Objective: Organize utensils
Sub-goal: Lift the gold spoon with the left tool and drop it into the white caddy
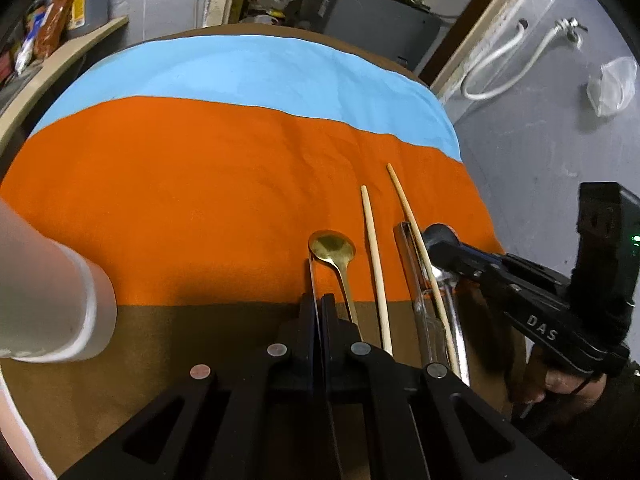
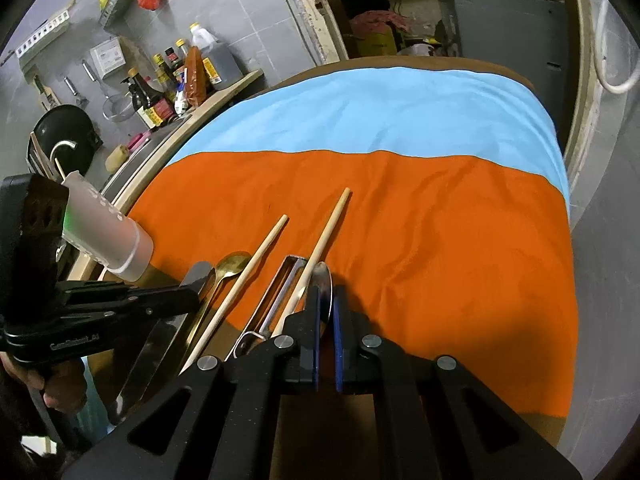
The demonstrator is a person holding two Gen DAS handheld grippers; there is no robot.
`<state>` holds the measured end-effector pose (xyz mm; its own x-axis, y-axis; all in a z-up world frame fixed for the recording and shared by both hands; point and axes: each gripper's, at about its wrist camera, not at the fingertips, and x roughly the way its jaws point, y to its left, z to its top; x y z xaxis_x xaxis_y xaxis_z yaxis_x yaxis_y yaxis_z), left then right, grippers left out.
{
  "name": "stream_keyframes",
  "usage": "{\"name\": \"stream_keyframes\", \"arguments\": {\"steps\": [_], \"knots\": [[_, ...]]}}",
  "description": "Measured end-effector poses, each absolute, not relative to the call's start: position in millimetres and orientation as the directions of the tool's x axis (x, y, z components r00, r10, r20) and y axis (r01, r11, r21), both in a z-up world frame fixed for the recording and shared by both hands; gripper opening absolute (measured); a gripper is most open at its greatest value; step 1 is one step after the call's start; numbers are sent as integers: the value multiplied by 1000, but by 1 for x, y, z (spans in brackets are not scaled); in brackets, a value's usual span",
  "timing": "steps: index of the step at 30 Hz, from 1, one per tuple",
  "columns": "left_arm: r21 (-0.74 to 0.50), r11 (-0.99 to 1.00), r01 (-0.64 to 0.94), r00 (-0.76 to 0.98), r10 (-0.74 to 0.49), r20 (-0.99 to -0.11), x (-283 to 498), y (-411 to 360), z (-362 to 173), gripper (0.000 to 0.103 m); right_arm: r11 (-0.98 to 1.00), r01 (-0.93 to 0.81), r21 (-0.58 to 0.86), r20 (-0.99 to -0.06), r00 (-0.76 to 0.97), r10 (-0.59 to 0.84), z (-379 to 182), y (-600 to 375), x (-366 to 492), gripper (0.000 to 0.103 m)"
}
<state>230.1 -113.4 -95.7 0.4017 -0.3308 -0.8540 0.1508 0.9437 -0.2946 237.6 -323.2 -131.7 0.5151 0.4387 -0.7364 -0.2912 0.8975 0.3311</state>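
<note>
Utensils lie in a row on the striped cloth (image 1: 200, 200) (image 2: 440, 240): a gold spoon (image 1: 332, 246) (image 2: 232, 264), two wooden chopsticks (image 1: 374, 264) (image 2: 256, 264), and a metal peeler (image 1: 416, 272) (image 2: 276, 292). My left gripper (image 1: 320, 304) (image 2: 196, 276) is shut on a knife (image 1: 313, 276) (image 2: 160, 344), held edge-up just left of the gold spoon. At the right end of the row my right gripper (image 2: 326, 304) (image 1: 438, 240) is shut on a silver spoon (image 2: 323, 284) (image 1: 454, 320). Its bowl sticks up between the pads.
A white perforated utensil holder (image 1: 52, 300) (image 2: 112, 232) stands at the table's left edge, close to my left gripper. Behind it a counter carries sauce bottles (image 2: 180, 76) and a black wok (image 2: 64, 132). A grey wall with a white hose (image 1: 500, 64) runs along the right.
</note>
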Motion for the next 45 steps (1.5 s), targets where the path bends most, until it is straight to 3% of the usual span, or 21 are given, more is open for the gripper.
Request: {"name": "stream_keyframes", "arguments": {"steps": [5,15,26,35,41,45], "knots": [[-281,947,159,452,-323,-832,214,-117,-84,2,917,-247,313,-693,600,399,-111,-330,216,3],[-303,923,238,655,-382,-651,148,-89,-23,2,959,-155,237,-543,797,263,-40,-330,141,3],[-278,920,275,788,-381,-484,119,-11,55,2,967,-193,163,-311,921,236,52,-246,105,3],[-301,931,205,850,-322,-418,115,79,115,2,955,-253,152,-80,960,267,123,-175,109,3],[-234,966,108,897,-196,-396,119,126,127,2,935,-303,183,26,952,303,134,-128,126,3],[-182,981,67,896,-139,-421,133,141,117,2,931,-308,197,45,951,305,123,-97,143,3]]}}
